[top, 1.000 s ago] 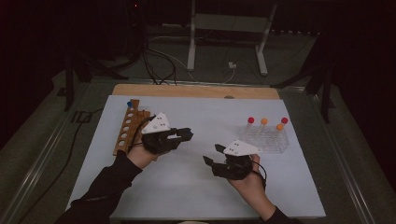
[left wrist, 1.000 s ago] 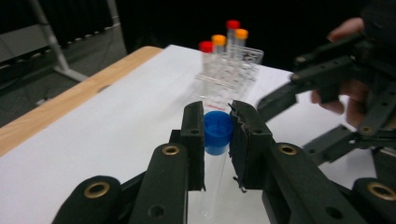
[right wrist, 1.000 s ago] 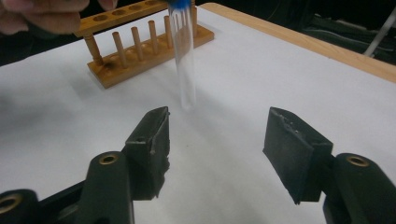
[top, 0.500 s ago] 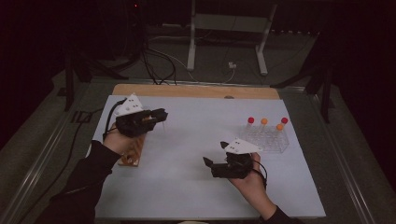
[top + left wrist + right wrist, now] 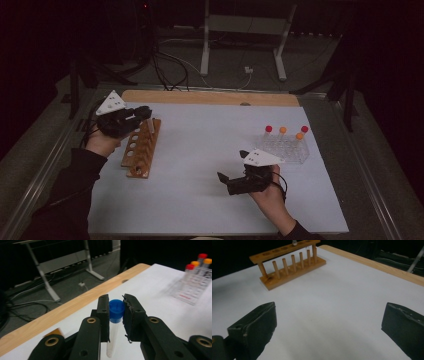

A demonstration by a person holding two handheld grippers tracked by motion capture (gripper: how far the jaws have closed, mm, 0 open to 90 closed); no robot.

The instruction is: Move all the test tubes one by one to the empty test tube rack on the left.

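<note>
Left hand-held gripper (image 5: 116,315) clamps a blue-capped tube (image 5: 115,322) above the wooden rack (image 5: 142,148) near the desk's left edge. Right hand-held gripper (image 5: 329,330) gapes, empty.

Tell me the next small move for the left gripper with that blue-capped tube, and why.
Probably lower it straight down. The left gripper is shut on the blue-capped tube, which hangs upright over the far end of the wooden rack; in the high view the tube's lower end sits at the rack's top board, so it seems lined up with a hole. The right gripper is open, apart, over the white mat.
</note>
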